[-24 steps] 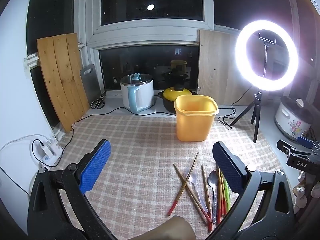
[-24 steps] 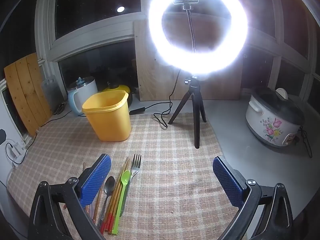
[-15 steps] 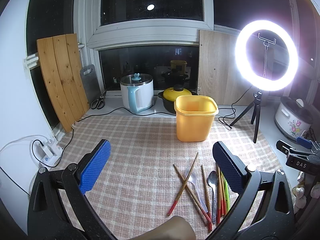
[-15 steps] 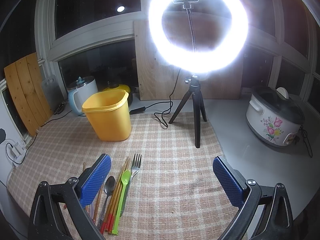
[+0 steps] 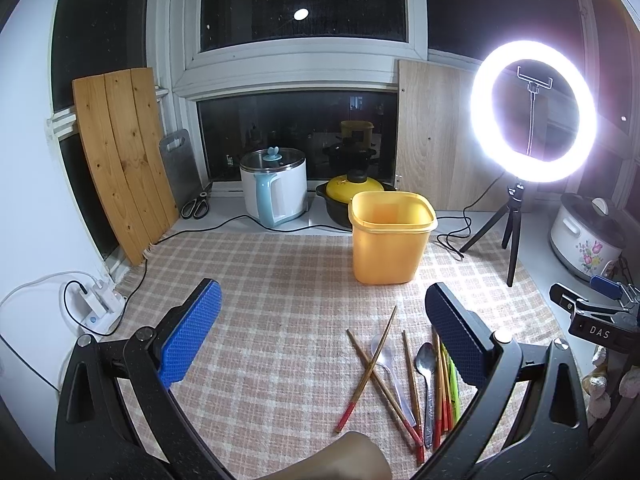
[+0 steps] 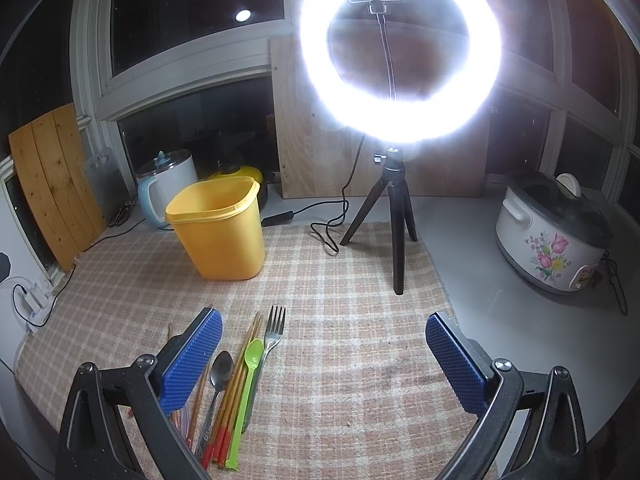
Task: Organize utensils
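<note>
Chopsticks (image 6: 192, 396) partly hidden behind right tool's left finger (image 6: 192, 360); fork (image 5: 450, 364) hidden behind left tool.

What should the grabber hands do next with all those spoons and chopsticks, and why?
Probably bring the right gripper a little to its left and down over the fork. Both grippers are open and hold nothing, the yellow bin looks empty, and every utensil lies on the checked mat. The fork sits at the pile's edge, closest to the gap between the right gripper's jaws; the left gripper waits open.
</note>
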Action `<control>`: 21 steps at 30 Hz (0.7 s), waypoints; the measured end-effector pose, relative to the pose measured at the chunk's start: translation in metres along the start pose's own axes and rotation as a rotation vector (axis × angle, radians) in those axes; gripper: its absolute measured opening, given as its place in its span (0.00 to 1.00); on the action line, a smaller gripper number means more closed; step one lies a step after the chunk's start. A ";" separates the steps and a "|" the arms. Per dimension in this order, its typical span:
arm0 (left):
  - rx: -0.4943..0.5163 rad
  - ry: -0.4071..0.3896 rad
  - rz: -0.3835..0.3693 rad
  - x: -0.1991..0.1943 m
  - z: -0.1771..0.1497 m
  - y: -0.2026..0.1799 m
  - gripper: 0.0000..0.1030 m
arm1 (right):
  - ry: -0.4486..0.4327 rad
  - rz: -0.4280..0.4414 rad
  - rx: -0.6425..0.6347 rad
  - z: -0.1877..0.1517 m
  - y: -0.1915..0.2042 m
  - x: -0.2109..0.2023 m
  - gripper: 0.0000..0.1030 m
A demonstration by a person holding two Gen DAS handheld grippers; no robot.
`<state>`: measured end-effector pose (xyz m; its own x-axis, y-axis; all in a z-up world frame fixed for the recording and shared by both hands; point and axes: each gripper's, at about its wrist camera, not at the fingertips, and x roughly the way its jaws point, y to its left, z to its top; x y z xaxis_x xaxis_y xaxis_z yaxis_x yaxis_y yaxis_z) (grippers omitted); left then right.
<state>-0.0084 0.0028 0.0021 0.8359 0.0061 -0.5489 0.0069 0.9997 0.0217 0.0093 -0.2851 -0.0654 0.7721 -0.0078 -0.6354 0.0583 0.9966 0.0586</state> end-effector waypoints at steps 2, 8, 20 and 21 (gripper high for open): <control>-0.009 -0.014 -0.004 -0.001 0.000 0.000 1.00 | 0.000 0.001 0.001 0.000 0.000 0.000 1.00; -0.025 -0.028 -0.016 0.006 0.001 0.001 1.00 | 0.002 0.001 0.002 0.000 0.000 0.001 1.00; -0.033 -0.027 -0.021 0.019 -0.007 0.009 1.00 | 0.000 0.000 -0.002 -0.003 0.002 0.006 1.00; -0.032 -0.023 -0.020 0.022 -0.009 0.011 1.00 | 0.001 0.001 -0.005 -0.003 0.002 0.008 1.00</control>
<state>0.0051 0.0140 -0.0173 0.8480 -0.0139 -0.5298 0.0061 0.9998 -0.0164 0.0136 -0.2826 -0.0731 0.7714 -0.0071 -0.6363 0.0543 0.9970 0.0547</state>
